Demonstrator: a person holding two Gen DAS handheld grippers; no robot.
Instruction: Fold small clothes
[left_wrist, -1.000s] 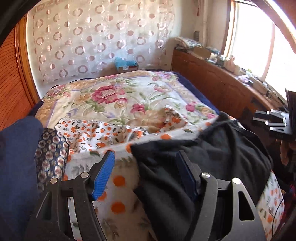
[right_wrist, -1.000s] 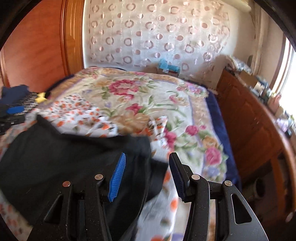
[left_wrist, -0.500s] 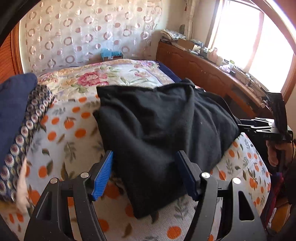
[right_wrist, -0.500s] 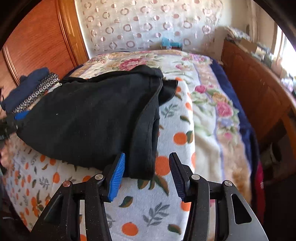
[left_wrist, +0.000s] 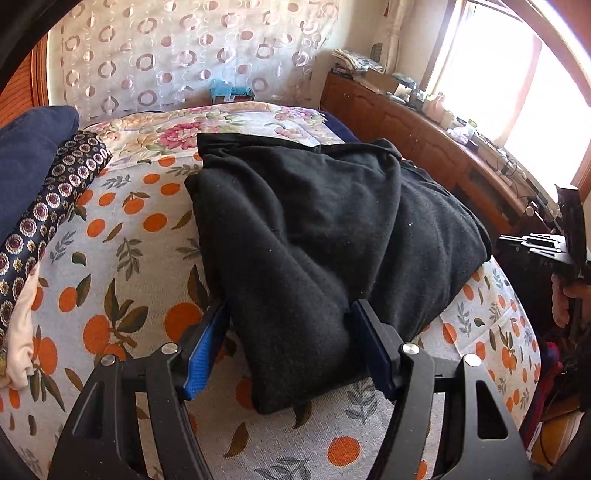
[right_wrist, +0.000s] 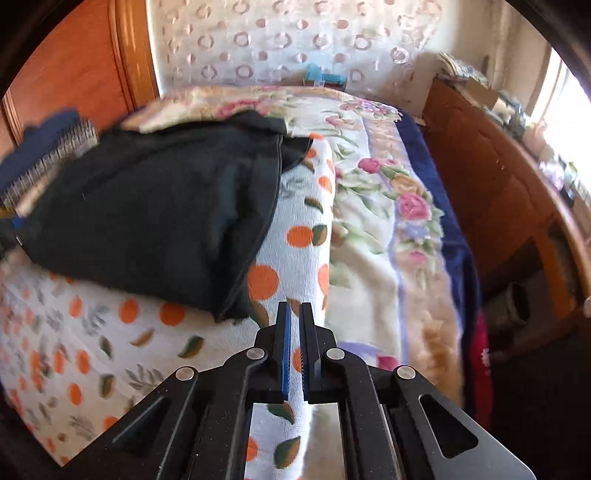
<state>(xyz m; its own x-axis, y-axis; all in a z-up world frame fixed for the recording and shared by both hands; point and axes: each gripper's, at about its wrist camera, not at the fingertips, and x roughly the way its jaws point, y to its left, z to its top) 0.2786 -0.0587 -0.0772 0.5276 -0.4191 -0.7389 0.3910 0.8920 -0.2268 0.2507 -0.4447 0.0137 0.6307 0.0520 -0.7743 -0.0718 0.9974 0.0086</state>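
Left fingers (left_wrist: 216, 339) wide, straddling one black garment (left_wrist: 325, 229); right fingers (right_wrist: 283, 354) nearly closed, empty.

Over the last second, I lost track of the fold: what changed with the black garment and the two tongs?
The black garment came from spread loose to a folded bundle on the orange-print cloth. The left tongs moved in, open, to straddle its near end. The right tongs closed, away from the garment; nothing visible between them. The stacked clothes stayed put.

A floral blanket (left_wrist: 221, 125) covers the bed beside a wooden cabinet (right_wrist: 491, 192) and a ring-patterned curtain (left_wrist: 177, 55).
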